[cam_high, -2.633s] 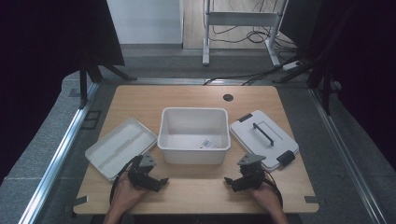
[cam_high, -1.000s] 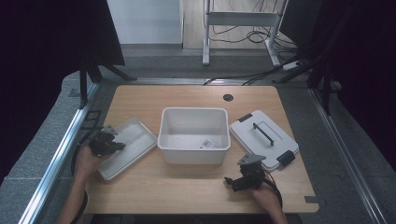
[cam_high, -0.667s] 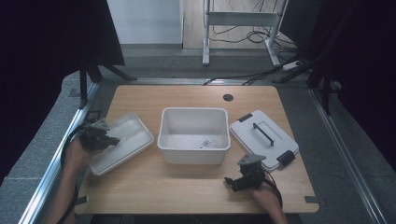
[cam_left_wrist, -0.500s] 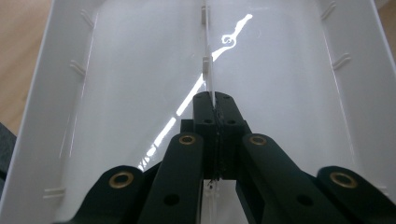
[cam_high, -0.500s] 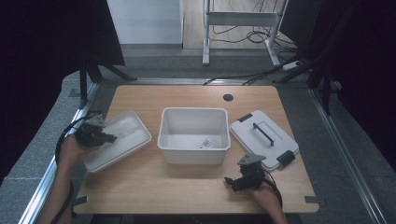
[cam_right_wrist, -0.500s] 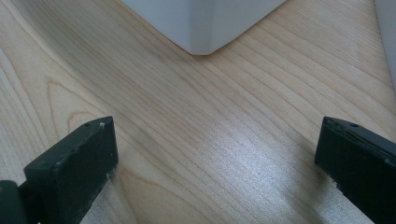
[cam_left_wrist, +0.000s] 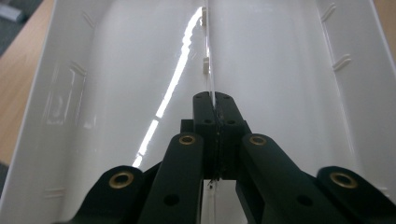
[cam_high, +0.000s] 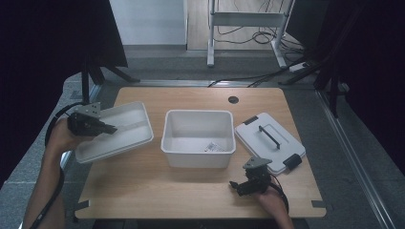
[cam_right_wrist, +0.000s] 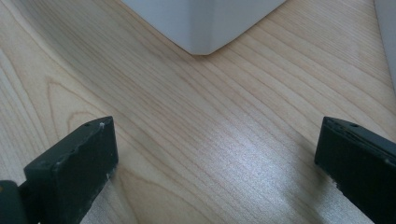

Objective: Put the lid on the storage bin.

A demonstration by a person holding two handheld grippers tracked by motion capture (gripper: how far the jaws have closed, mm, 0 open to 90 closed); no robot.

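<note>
White plastic divided tray [cam_high: 117, 131], shallow with a thin centre rib, is what we are watching, and it sits up off the wooden table [cam_high: 191, 191] at the left edge, tilted, its far end raised toward the back-left corner. We see the left gripper [cam_high: 107, 129] clenched on that tray: in the left gripper view the two black jaws meet tight on the thin divider rib [cam_left_wrist: 208, 70] that runs down the tray's middle, the compartments spreading white on either side. The person's left hand [cam_high: 62, 136] carries the gripper from just outside the table's left edge, cable looping below the forearm.

Over at the front edge, right of centre, we have the right gripper [cam_high: 237, 185] low above the wood with its jaws spread wide and nothing between them. In the right gripper view bare wood grain lies between the two black pads [cam_right_wrist: 77, 158], and a rounded corner of the deep white rectangular bin [cam_high: 199, 138] shows ahead, apart from the jaws.

That bin stands at the middle of the table with a small printed scrap [cam_high: 211, 147] in its bottom. Just beside it toward the right edge lies a flat white lid with a dark handle [cam_high: 269, 141] and a black clip at its near corner.
</note>
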